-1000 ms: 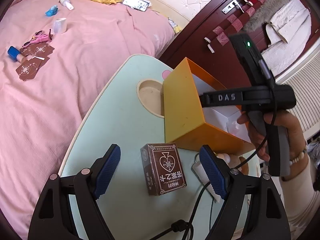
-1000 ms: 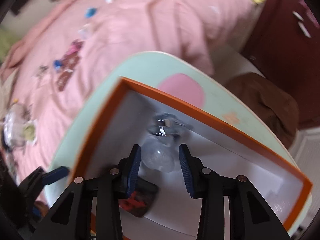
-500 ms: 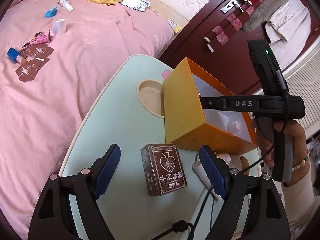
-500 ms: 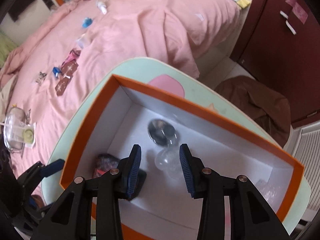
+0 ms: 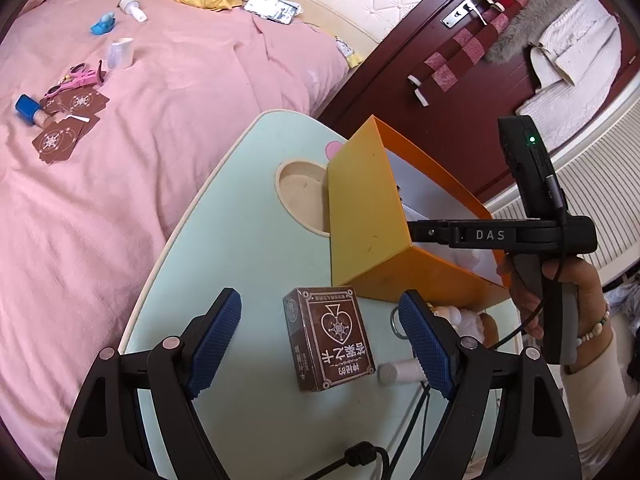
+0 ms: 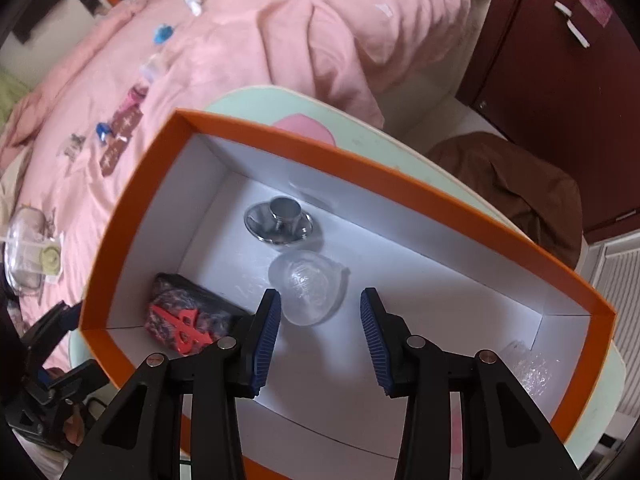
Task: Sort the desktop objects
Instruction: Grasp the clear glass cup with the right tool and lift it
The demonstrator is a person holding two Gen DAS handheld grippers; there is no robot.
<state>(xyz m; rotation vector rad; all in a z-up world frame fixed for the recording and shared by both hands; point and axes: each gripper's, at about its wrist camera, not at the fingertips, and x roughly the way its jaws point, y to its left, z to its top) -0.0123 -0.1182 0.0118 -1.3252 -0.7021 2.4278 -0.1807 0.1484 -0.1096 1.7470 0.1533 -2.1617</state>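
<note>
Mint table point(image 5: 248, 216), left tongs point(image 5: 320, 340) wide around card box point(image 5: 332, 336) (untouched), right tongs point(image 6: 320, 320) parted, empty, over orange box point(image 6: 280, 136)

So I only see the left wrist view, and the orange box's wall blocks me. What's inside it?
Observer: In the right wrist view, a shiny metal cup-shaped piece lies on the white floor of the orange box.
Visitor: Is that all?
Observer: No, a clear plastic dome lies right beside it.
Visitor: Anything in the corners?
Observer: A dark packet with red print sits in the corner nearest your camera.
Visitor: Is the other hand-held gripper holding anything in there?
Observer: No. The right hand-held gripper hangs over the dome with its jaws apart and nothing between the pads.
</note>
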